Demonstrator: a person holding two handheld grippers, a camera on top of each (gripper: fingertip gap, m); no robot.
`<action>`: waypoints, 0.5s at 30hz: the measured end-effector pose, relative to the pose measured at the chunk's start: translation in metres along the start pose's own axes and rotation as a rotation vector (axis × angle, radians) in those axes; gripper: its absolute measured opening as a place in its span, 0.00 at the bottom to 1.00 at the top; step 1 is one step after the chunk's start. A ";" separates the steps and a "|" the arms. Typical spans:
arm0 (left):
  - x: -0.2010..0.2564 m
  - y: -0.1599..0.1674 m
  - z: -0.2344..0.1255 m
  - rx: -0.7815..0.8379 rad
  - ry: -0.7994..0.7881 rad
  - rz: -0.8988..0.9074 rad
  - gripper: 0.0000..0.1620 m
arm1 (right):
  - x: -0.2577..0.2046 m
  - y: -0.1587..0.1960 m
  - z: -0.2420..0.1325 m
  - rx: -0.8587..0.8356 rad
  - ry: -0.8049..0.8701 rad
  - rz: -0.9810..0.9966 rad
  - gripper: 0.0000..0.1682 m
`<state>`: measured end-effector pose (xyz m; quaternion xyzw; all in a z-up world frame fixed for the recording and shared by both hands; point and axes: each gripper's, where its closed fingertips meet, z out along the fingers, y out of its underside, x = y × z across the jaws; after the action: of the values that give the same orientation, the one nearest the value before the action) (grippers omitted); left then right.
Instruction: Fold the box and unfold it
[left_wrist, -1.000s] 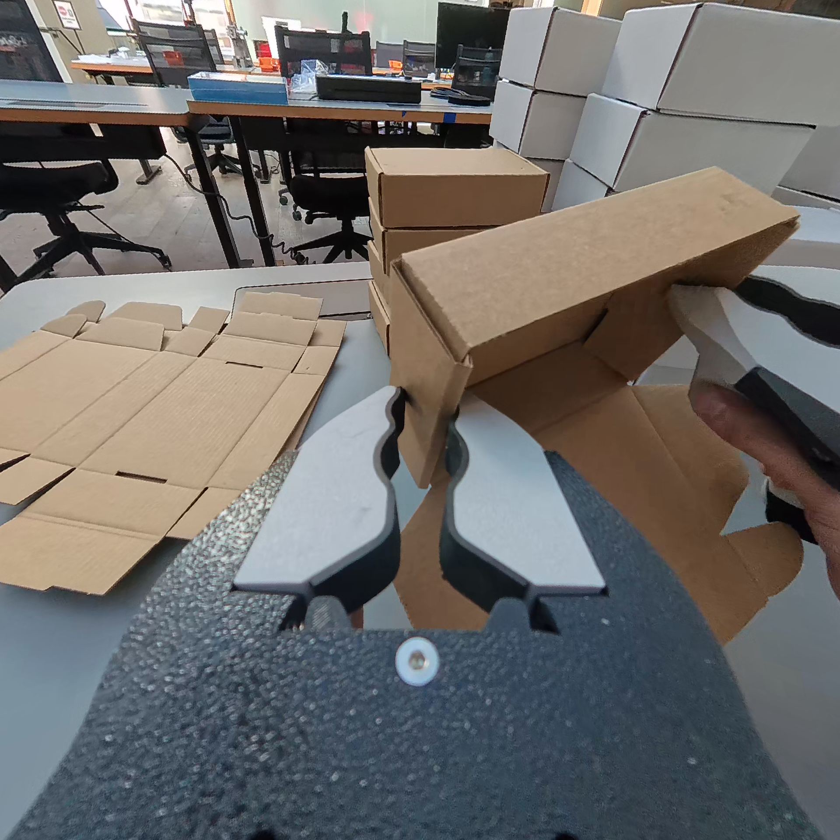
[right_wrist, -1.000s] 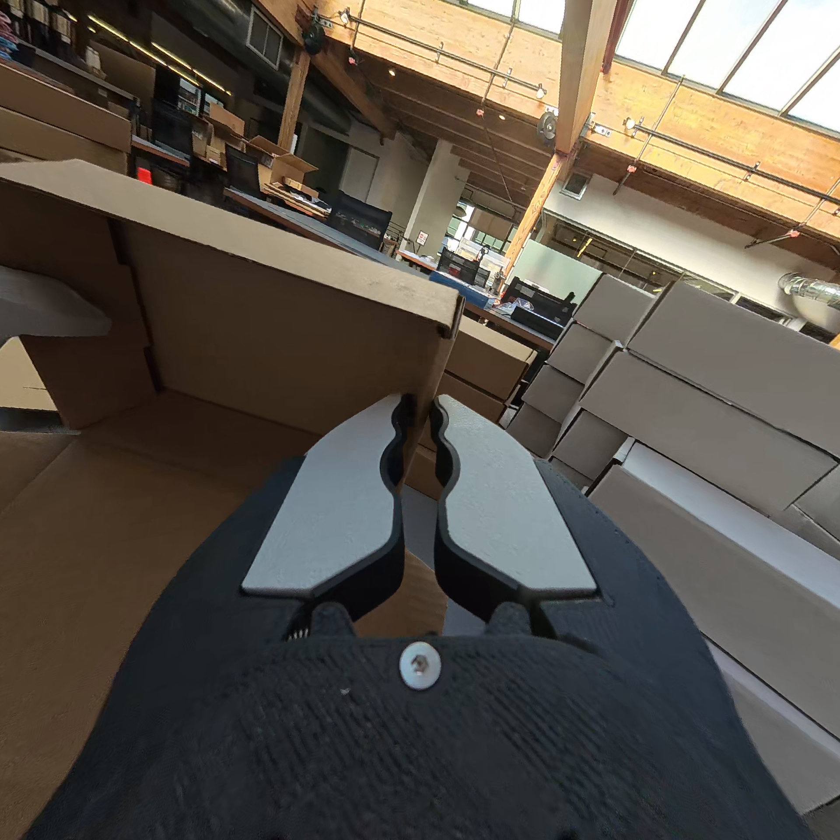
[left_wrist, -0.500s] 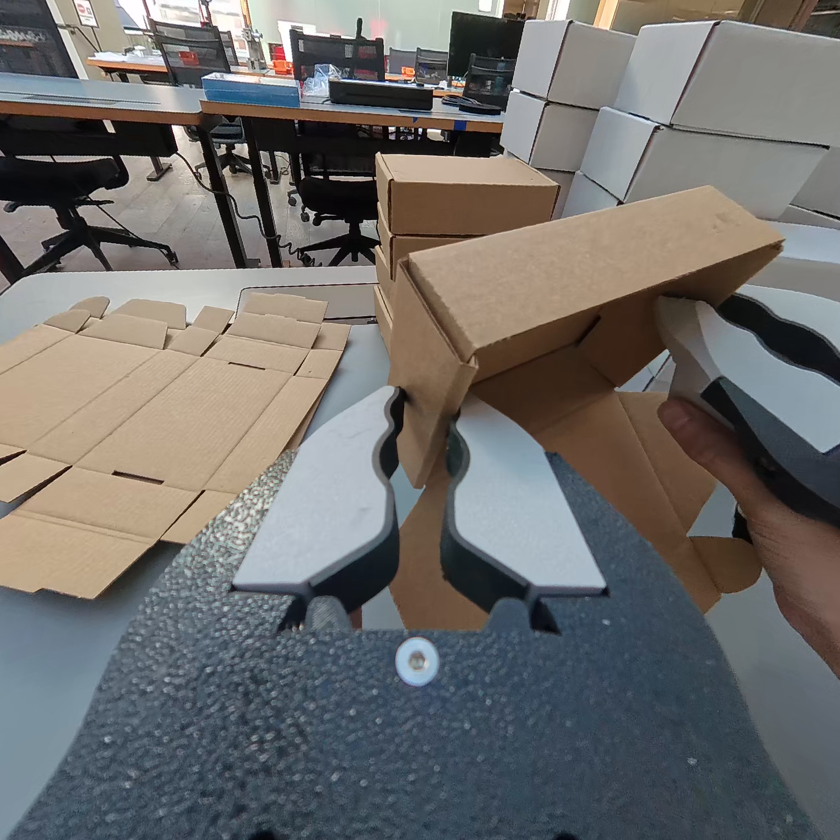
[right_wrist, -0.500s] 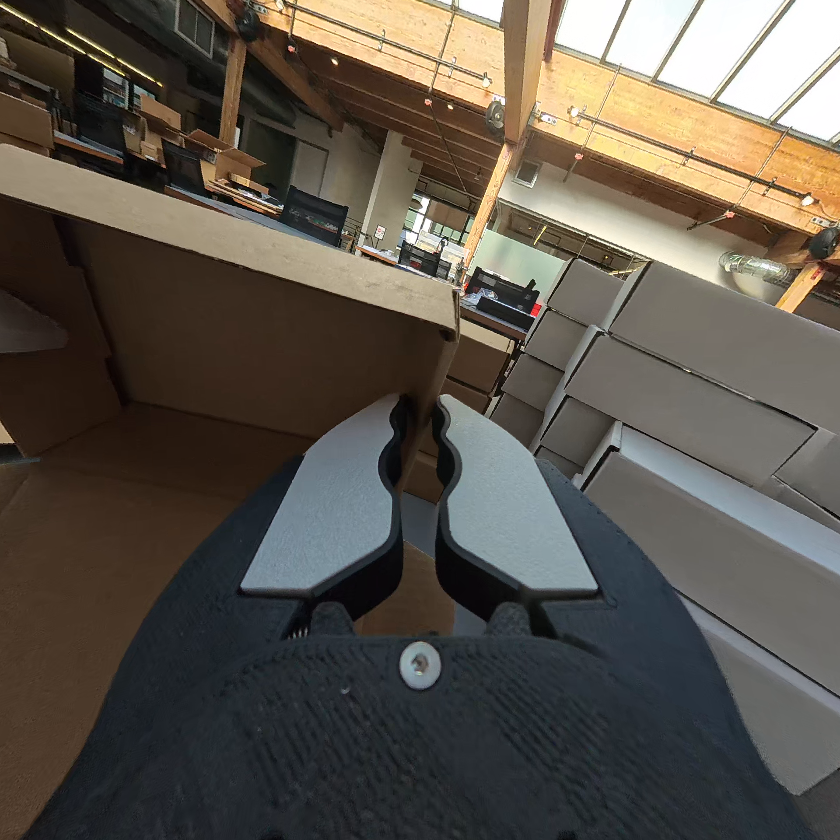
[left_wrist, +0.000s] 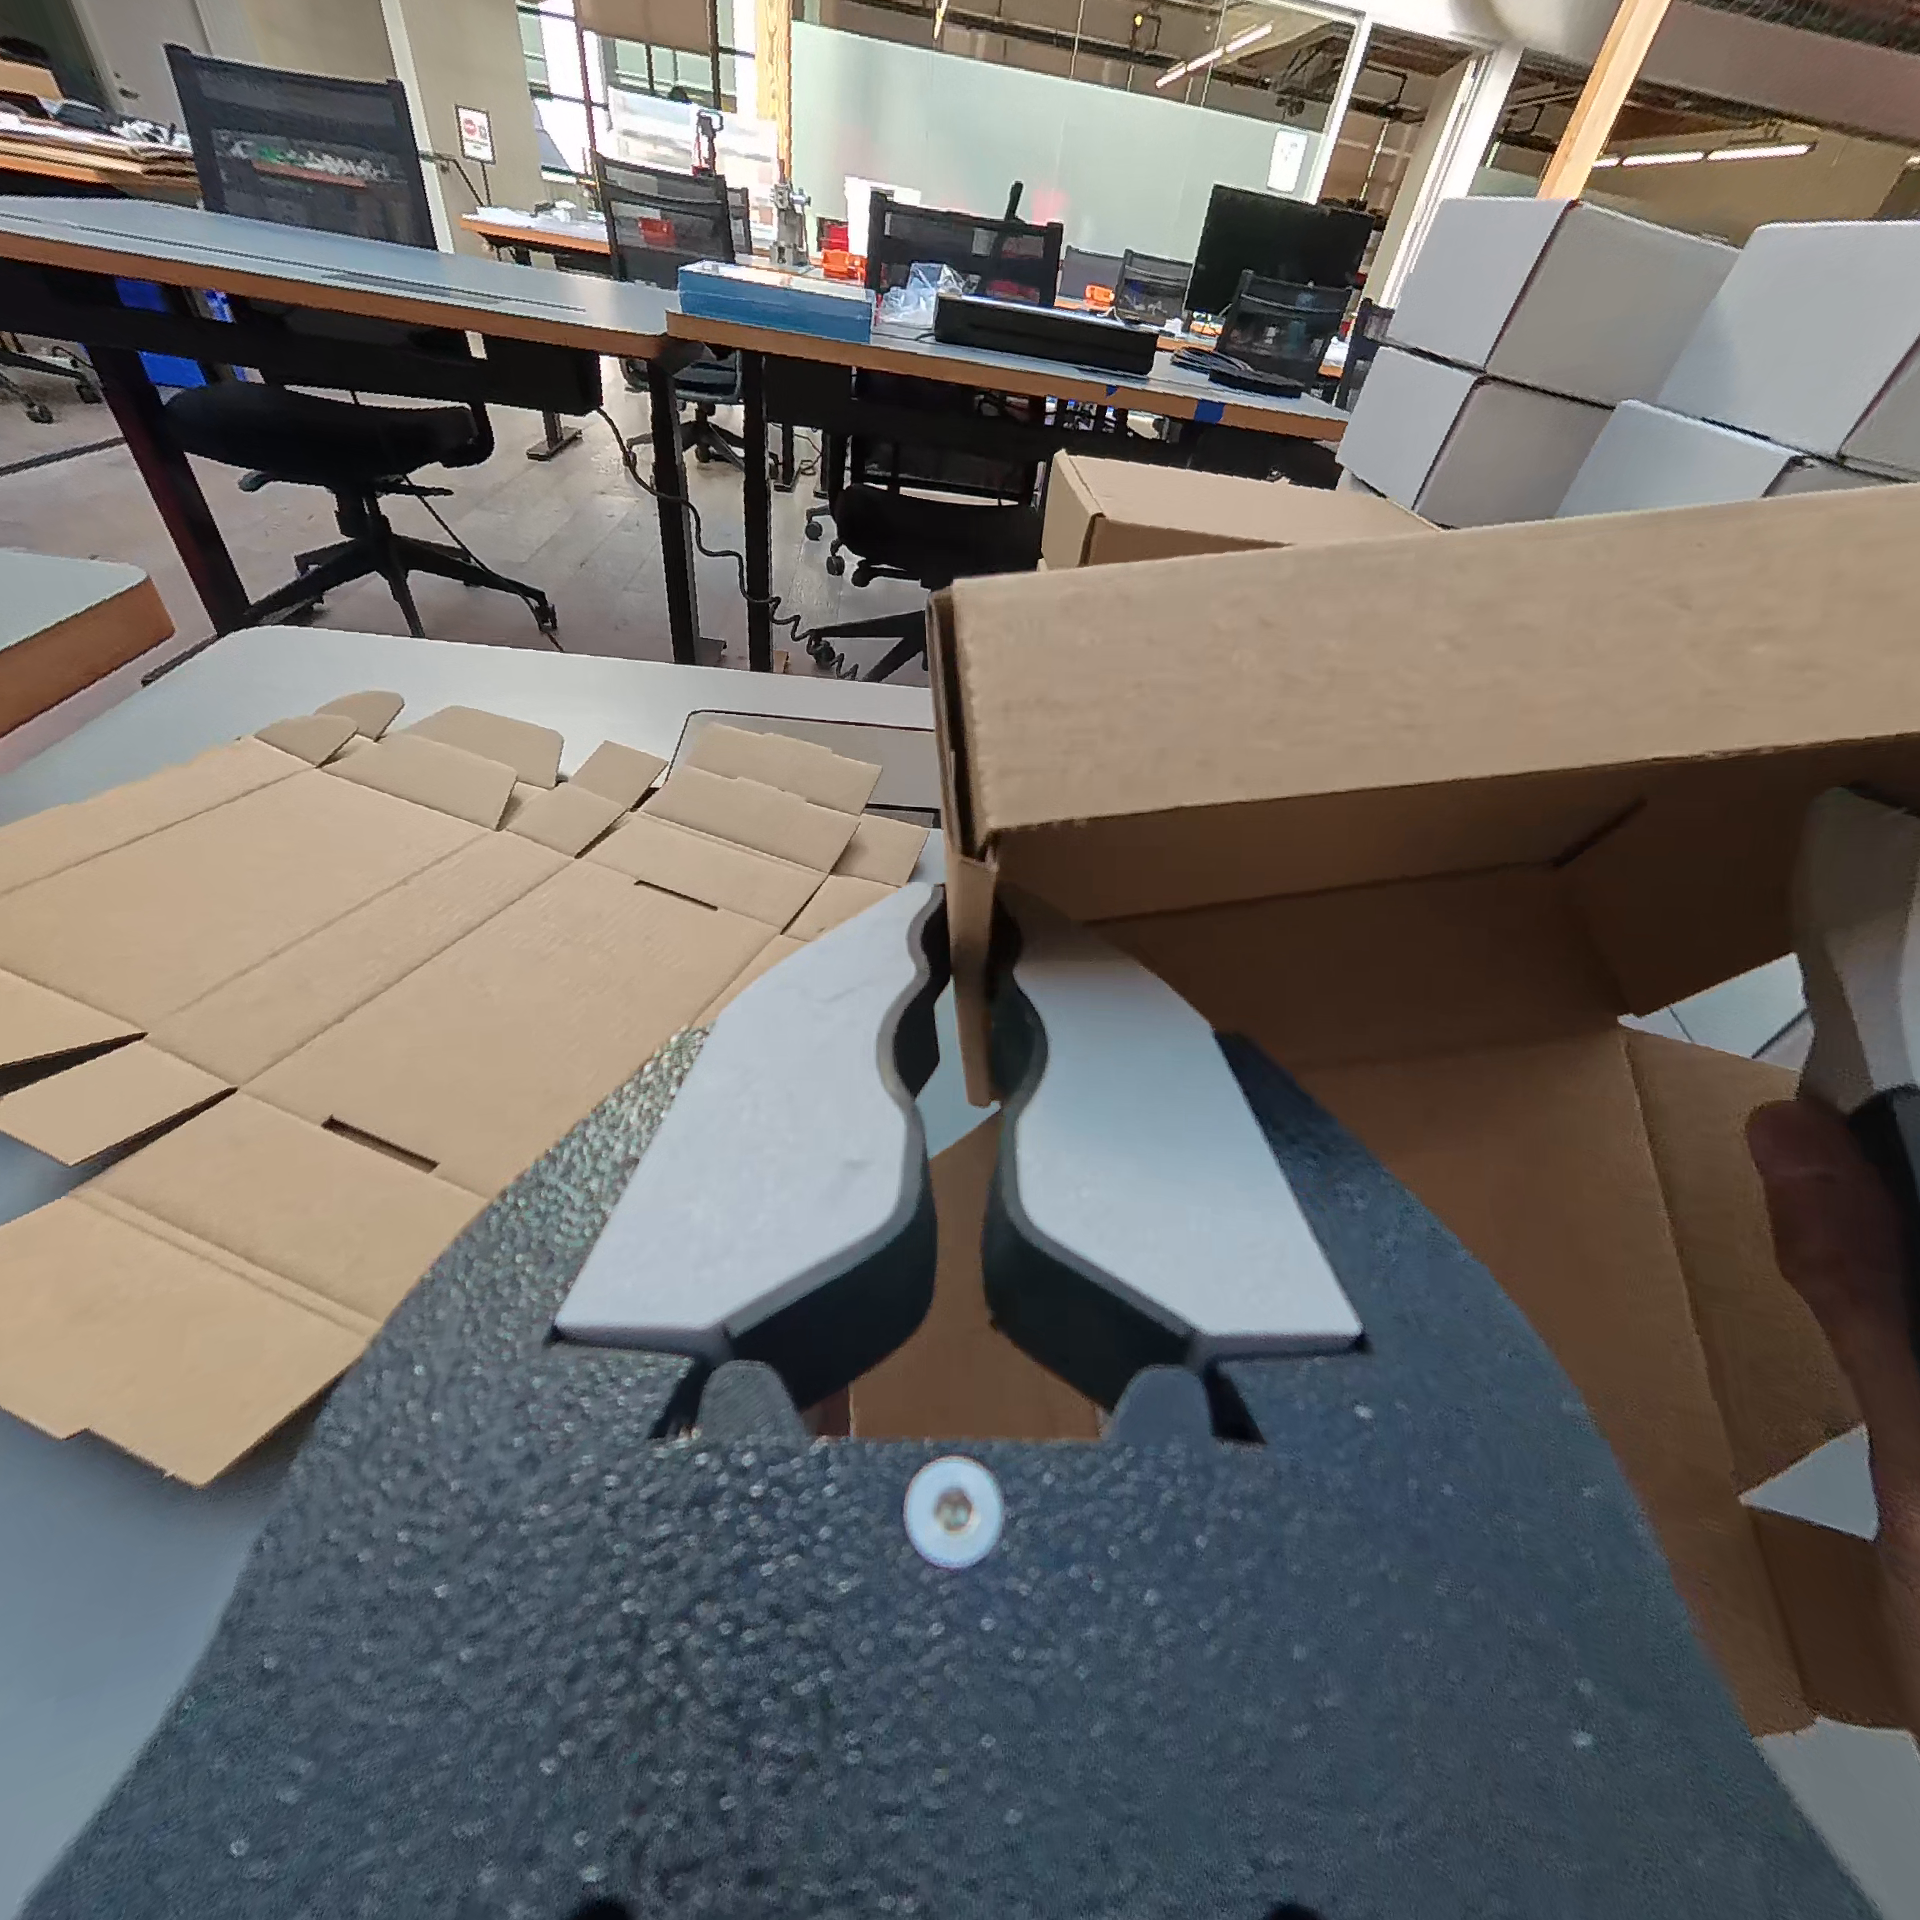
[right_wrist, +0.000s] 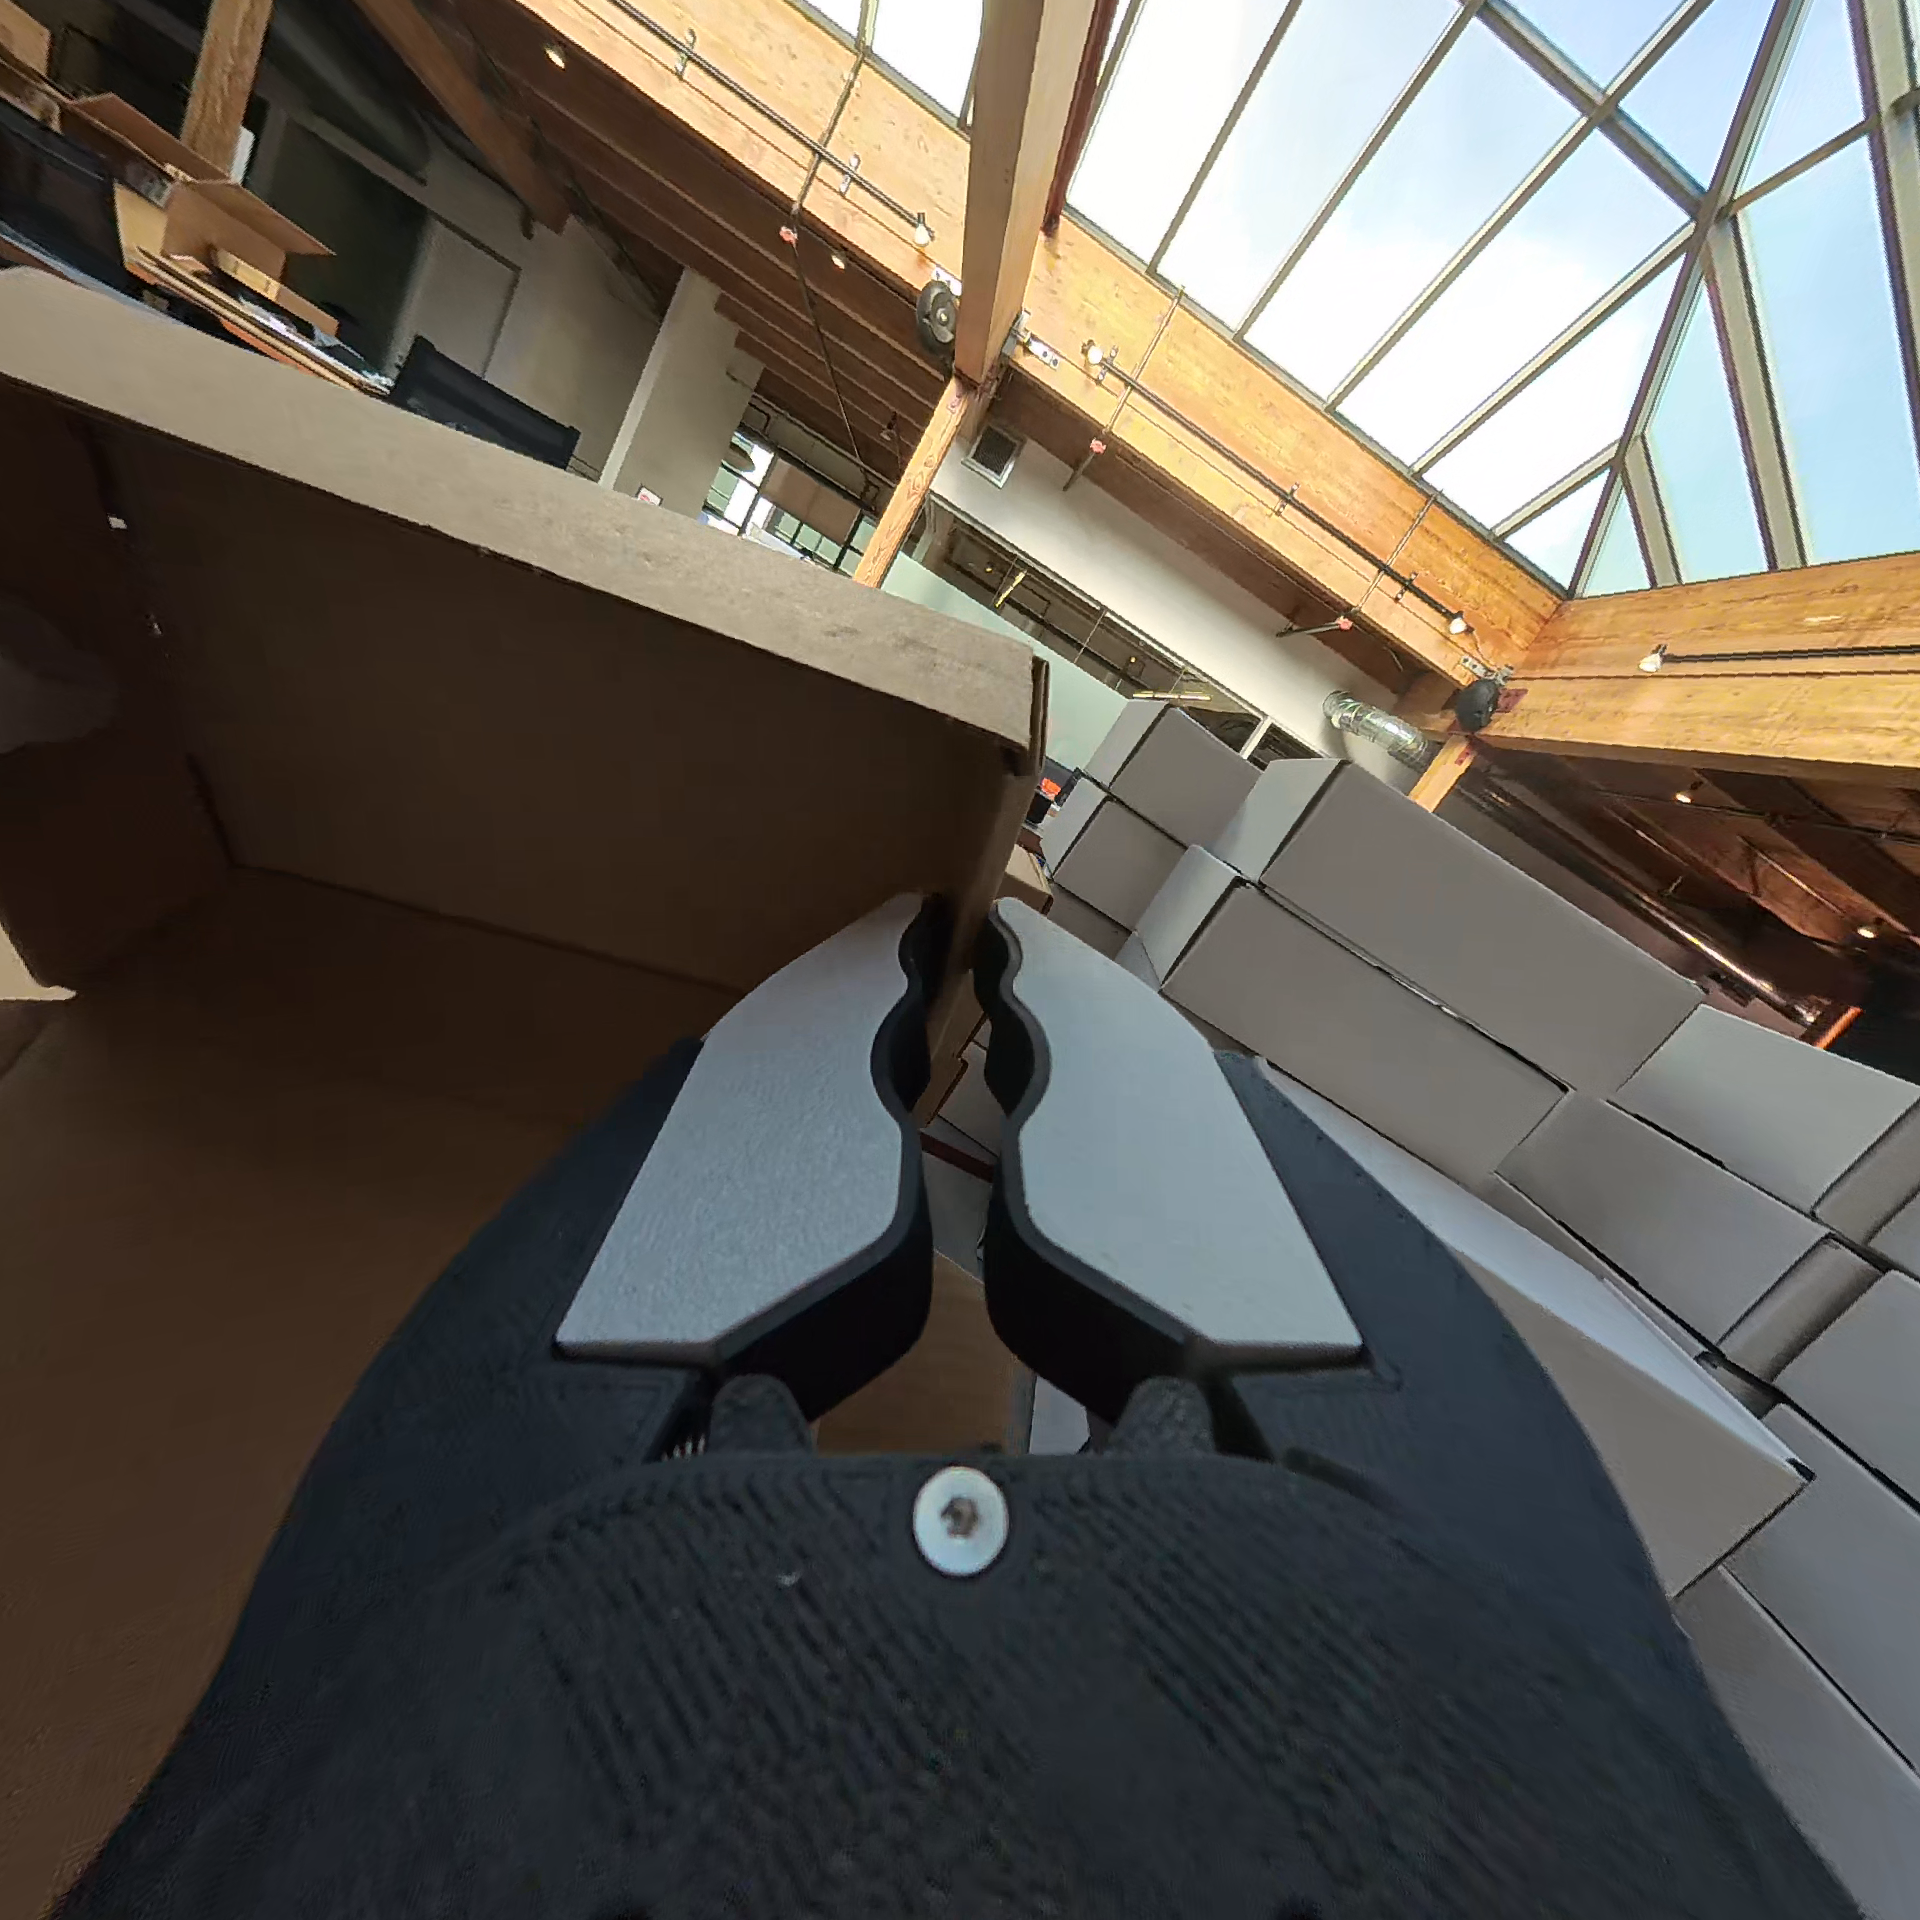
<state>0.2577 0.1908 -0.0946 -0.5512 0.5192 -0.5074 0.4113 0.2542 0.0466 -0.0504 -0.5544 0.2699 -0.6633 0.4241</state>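
A brown cardboard box (left_wrist: 1392, 686), partly folded with one long wall up, is held above the grey table (left_wrist: 436, 675). My left gripper (left_wrist: 971, 935) is shut on the box's left side flap. My right gripper (right_wrist: 961, 920) is shut on the box's right side flap (right_wrist: 997, 873); it also shows at the right edge of the left wrist view (left_wrist: 1860, 956), with a hand behind it. The box's open inside (right_wrist: 343, 1039) faces both cameras. The box's lower panels (left_wrist: 1538, 1195) hang down toward the table.
Flat unfolded cardboard blanks (left_wrist: 343, 966) lie on the table at the left. Folded brown boxes (left_wrist: 1174, 509) stand behind the held box. White boxes (right_wrist: 1455, 956) are stacked at the right. Desks and office chairs (left_wrist: 353, 436) stand beyond the table.
Both grippers have lifted and levelled the box; its top wall went from slanted to nearly level. Both cameras tilted upward. Both grips stayed shut on the side flaps.
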 end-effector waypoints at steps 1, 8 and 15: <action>-0.001 -0.001 0.001 0.001 -0.005 0.002 0.03 | -0.001 0.002 0.002 -0.004 -0.005 0.018 0.04; -0.004 0.009 0.002 -0.009 -0.009 -0.018 0.03 | -0.007 0.004 0.001 -0.010 -0.024 0.049 0.04; -0.002 0.015 0.002 -0.021 -0.003 -0.034 0.03 | -0.009 0.009 0.000 -0.027 -0.045 0.081 0.04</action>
<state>0.2574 0.1910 -0.1095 -0.5650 0.5144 -0.5080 0.3975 0.2567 0.0494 -0.0627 -0.5637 0.2915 -0.6291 0.4490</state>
